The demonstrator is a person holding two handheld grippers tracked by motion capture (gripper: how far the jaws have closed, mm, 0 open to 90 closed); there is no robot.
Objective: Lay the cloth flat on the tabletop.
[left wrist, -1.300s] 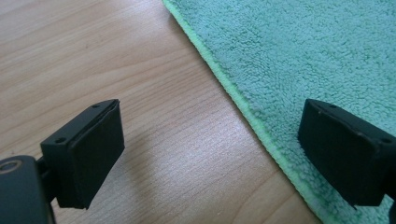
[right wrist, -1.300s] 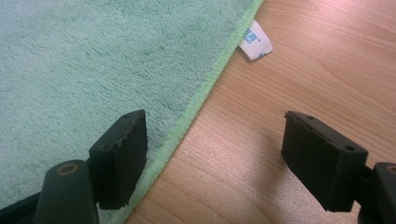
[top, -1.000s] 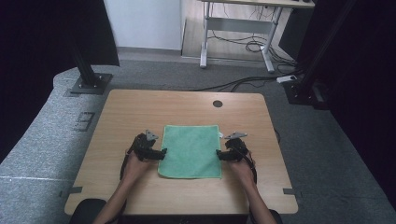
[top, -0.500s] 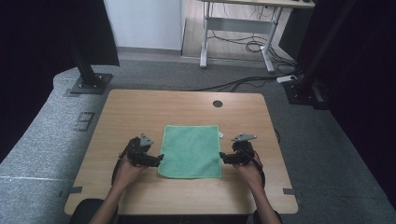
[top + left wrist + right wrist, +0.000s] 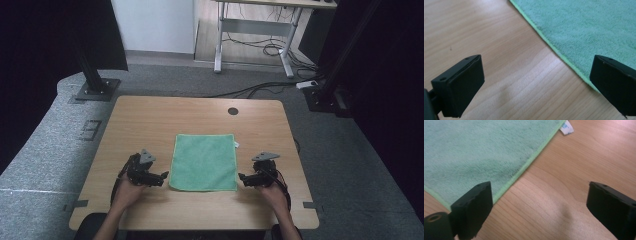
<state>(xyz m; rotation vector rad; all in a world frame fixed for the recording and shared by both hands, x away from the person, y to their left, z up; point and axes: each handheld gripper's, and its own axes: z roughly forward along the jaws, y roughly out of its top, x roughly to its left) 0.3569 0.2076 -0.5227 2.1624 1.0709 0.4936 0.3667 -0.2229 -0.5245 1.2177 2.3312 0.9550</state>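
Your green towel [image 5: 204, 161] lies flat and spread out on the wooden counter [image 5: 165, 115], near the middle and toward your side, with its small white tag [image 5: 236, 144] sticking out at the far right corner. Your left tool [image 5: 161, 179] sits just beside the towel's near left corner, low over the counter, jaws pointing toward the cloth. In the left gripper view the left tool's jaws stand wide apart with nothing between them but bare wood, and the towel's [image 5: 584, 27] light green hem runs diagonally past the right-hand jaw. Your right tool [image 5: 242, 177] sits just beside the near right corner, facing the left one across the cloth. In the right gripper view its jaws are likewise spread wide and empty, the towel's [image 5: 479, 152] edge passing by the left-hand jaw and the tag [image 5: 567, 127] showing farther off.
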